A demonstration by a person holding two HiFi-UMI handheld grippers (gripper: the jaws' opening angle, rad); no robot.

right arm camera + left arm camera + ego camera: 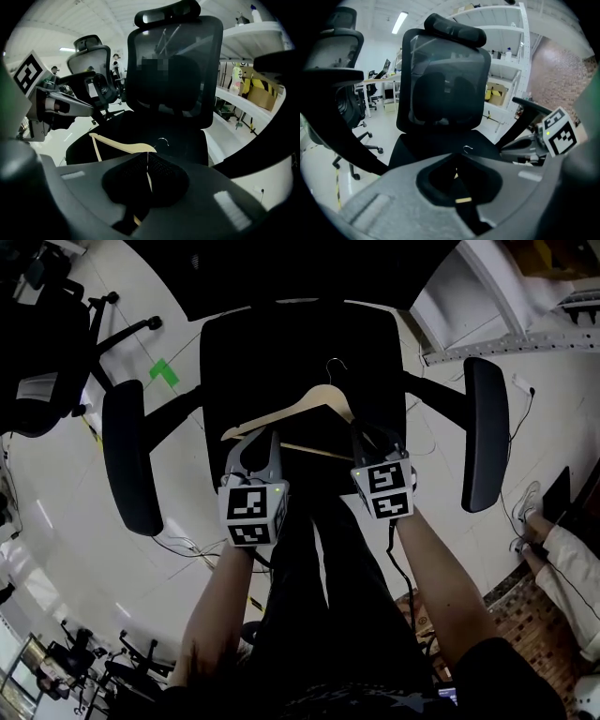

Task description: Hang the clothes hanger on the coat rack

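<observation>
The left gripper point(251, 446) has its fingers closed on the left arm of the wooden hanger point(314, 399). The right gripper point(371, 444) has its fingers clamped shut on the right arm. The hook point(335, 365) lies just ahead of both pairs of fingers, over the chair point(281, 338) seat.

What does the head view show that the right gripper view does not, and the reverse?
Only the head view: the person's forearms, the right gripper seen from outside, and a green tape mark on the floor. Only the right gripper view: the chair's mesh backrest and headrest, white shelves behind, and the right jaws closed on the hanger's wood. Both: the wooden hanger over the black chair seat, its metal hook, and the left gripper at the hanger's other end.
</observation>
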